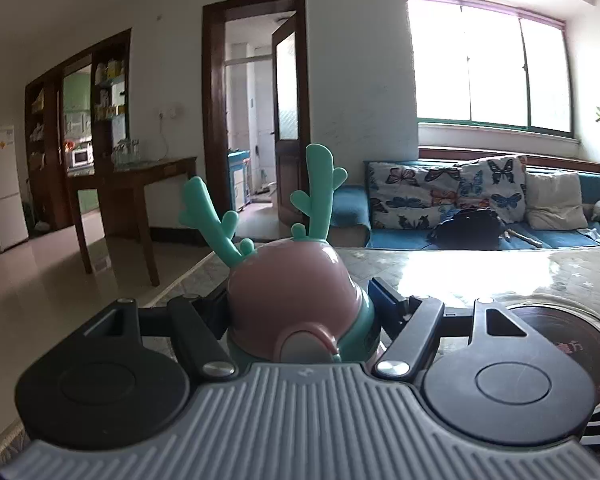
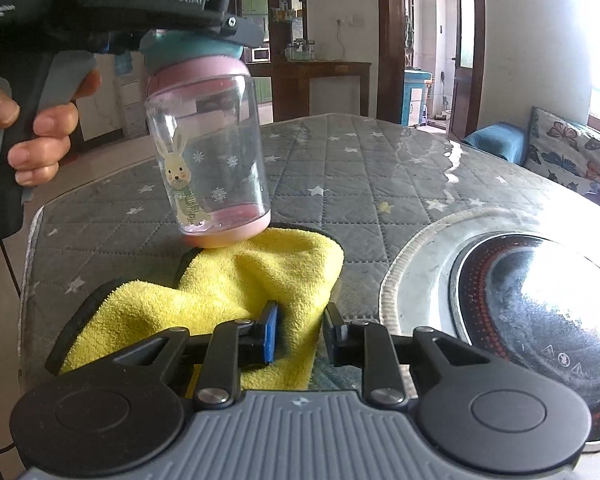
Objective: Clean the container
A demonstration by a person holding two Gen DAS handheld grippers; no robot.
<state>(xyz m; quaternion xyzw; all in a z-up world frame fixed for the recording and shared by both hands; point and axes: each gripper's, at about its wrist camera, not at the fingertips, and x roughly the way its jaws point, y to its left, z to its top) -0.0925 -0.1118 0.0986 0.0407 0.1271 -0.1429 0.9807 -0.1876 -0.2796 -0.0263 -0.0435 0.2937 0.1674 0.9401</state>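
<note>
Left gripper [image 1: 300,300]: jaws clamped on the pink domed lid [image 1: 290,284] of the container [image 2: 210,152], pads pressed against the teal collar at both sides. Two teal antlers [image 1: 316,188] sticking up from the dome, straight ahead of the camera. Seen from the right wrist view: same gripper reaching in from the upper left, gripping the lid from above, container hanging below it, tilted with its base swung toward the right. Clear body, rabbit print and snowflakes on the wall, pink base. Base just touching or just above the raised fold of the yellow cloth [image 2: 236,292]; contact not certain. Person's hand [image 2: 40,136] wrapped around the left gripper's grey handle, fingers curled at the front, thumb at the far left edge.

Right gripper [image 2: 300,332]: jaws pinched on the near edge of the yellow cloth, blue-faced pad on one side, black pad on the other, cloth bunched between them. Pointed downward toward the table [image 2: 360,168]. Cloth spread on the tabletop ahead of the jaws, dark trim along its left border, rumpled up toward the container.

Further out: grey quilted table cover with stars under a glossy sheet; round cooktop [image 2: 540,312] set into the table at the right. Beyond, blue sofa [image 1: 480,236] with butterfly cushions under a bright window, open wooden door [image 1: 288,120], white fridge [image 1: 2,188] at far left.
</note>
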